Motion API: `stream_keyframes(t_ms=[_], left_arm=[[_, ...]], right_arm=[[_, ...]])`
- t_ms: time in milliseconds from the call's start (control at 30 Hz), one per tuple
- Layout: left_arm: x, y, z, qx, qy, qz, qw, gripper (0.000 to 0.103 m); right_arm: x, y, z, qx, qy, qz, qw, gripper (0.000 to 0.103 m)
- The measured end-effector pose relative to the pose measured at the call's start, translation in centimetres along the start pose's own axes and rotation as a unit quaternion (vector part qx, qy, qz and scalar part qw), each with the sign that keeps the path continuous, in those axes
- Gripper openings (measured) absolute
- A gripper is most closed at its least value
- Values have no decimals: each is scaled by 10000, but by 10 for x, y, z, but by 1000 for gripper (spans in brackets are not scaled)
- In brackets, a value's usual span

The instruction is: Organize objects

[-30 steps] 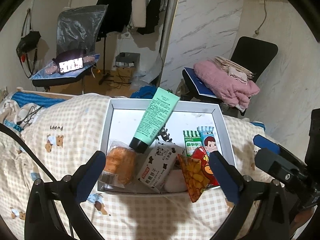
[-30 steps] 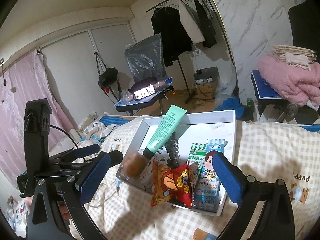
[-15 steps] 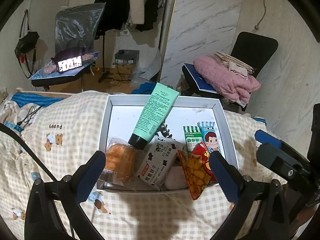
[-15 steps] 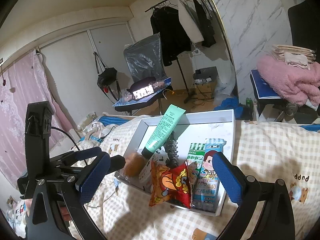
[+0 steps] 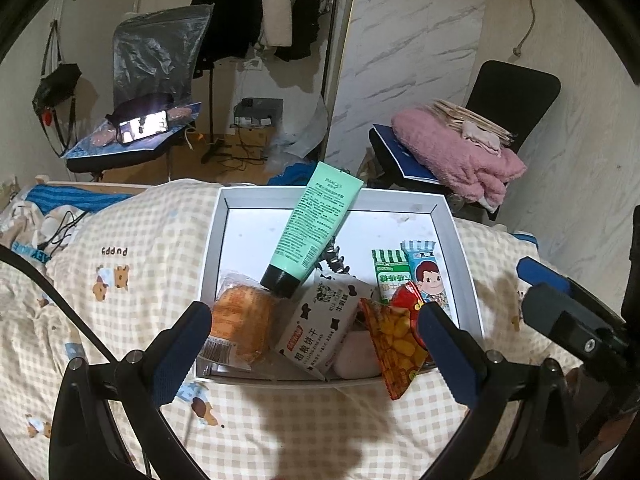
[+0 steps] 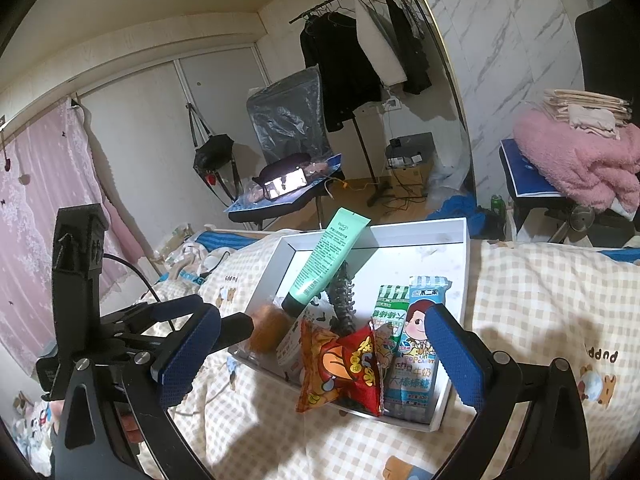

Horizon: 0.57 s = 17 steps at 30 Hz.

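Over the tray [image 5: 440, 210], both the left gripper [image 5: 316, 322] and right gripper [image 6: 320, 332] are hovering wide apart and empty, green tube [image 5: 316, 224] leaning lengthwise, cap pointing toward them.

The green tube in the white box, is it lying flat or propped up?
Propped up. The green tube slants: its black cap end sits low among the snacks, and its flat end rests over the far rim of the white box.

Marble-pattern wall [image 5: 420, 60], wooden floor [image 6: 404, 200]. Clothes rack [image 6: 352, 52] with dark garments. Black chair [image 5: 512, 92] piled with pink blanket [image 5: 460, 156]. Pink curtain [image 6: 36, 208] left. Checked bedspread [image 5: 140, 248] in the foreground. Dim indoor light.
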<state>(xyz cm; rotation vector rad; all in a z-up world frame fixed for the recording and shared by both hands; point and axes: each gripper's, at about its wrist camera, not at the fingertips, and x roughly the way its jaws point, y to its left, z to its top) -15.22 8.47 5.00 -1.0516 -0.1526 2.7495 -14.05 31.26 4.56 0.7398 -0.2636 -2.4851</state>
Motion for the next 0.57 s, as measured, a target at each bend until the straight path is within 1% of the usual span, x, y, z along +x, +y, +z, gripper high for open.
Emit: stream_keyframes(t_ms=[467,567], left_arm=[[3,-1,-2,-28,46,-55,10000,103],[2,-1,-2,-19,31,-151,9999,103]], right_arm=[[1,-2,-2,8,12,-22,10000,102],[0,-3,-3,9,13,-22,10000,102]])
